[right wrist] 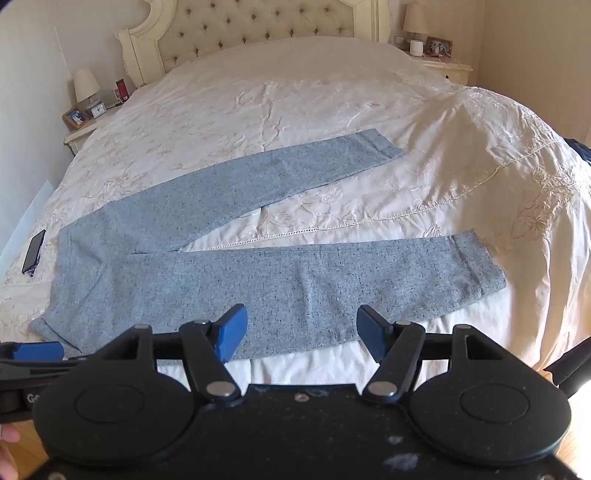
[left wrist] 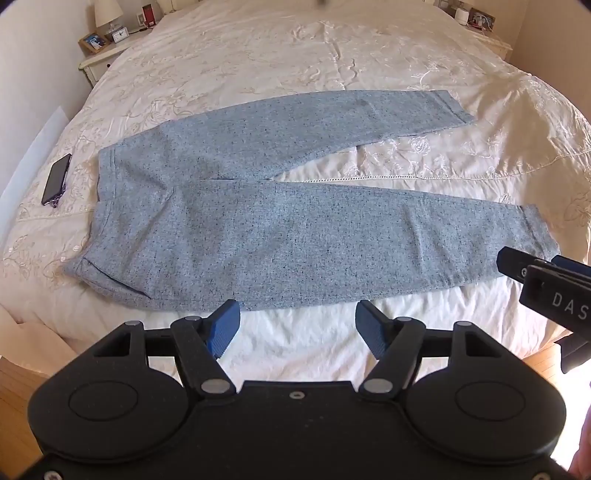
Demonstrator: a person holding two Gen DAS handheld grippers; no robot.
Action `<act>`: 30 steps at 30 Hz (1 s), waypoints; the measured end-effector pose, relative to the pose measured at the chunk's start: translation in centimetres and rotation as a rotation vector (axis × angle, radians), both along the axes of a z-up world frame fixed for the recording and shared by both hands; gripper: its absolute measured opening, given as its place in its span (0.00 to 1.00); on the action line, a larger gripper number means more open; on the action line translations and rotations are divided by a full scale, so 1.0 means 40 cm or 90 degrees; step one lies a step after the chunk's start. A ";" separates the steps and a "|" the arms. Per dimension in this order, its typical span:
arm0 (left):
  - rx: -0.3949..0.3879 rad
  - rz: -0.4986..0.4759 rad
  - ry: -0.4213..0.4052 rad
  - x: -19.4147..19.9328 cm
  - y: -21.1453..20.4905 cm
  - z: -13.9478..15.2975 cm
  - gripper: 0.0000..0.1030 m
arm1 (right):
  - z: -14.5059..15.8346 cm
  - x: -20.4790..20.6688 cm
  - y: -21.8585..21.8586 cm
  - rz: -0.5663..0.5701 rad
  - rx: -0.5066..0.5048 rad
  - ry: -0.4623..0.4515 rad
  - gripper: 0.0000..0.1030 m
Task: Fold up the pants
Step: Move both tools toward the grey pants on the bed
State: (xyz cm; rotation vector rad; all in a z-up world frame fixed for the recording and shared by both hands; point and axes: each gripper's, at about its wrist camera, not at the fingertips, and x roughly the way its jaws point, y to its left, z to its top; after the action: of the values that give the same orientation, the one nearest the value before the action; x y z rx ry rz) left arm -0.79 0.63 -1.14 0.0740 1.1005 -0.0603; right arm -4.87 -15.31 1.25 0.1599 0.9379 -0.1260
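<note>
Your left gripper [left wrist: 297,328] and right gripper [right wrist: 301,334] both gape, released, empty, above the near edge of pants [left wrist: 236,236] spread flat on the bed [left wrist: 295,55].

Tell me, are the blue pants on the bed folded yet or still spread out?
Spread out. The pants lie flat on the bed with both legs apart in a V, nothing doubled over.

**Around the bed**

A cream embroidered bedspread [right wrist: 424,122] is covering the bed. A dark phone [left wrist: 56,178] is lying near its left edge. Lamps [right wrist: 85,85] are standing on both nightstands [right wrist: 79,136], with a small clock [right wrist: 98,109] and a framed photo [left wrist: 94,41]. A tufted headboard [right wrist: 258,33] is rising behind.
</note>
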 end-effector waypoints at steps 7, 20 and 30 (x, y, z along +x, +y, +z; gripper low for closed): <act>0.004 0.001 -0.003 0.005 -0.003 0.000 0.70 | -0.002 0.006 0.003 0.011 -0.003 0.006 0.67; 0.008 0.003 -0.008 0.007 0.000 -0.001 0.70 | 0.005 0.012 0.000 0.021 0.001 0.010 0.67; 0.011 0.002 -0.006 0.011 -0.003 0.000 0.70 | 0.004 0.019 -0.003 0.022 0.006 0.013 0.67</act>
State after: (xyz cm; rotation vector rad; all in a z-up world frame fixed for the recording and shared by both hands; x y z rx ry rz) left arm -0.34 0.52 -1.13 0.0873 1.0911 -0.0473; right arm -4.09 -15.43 1.40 0.1517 0.9610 -0.0918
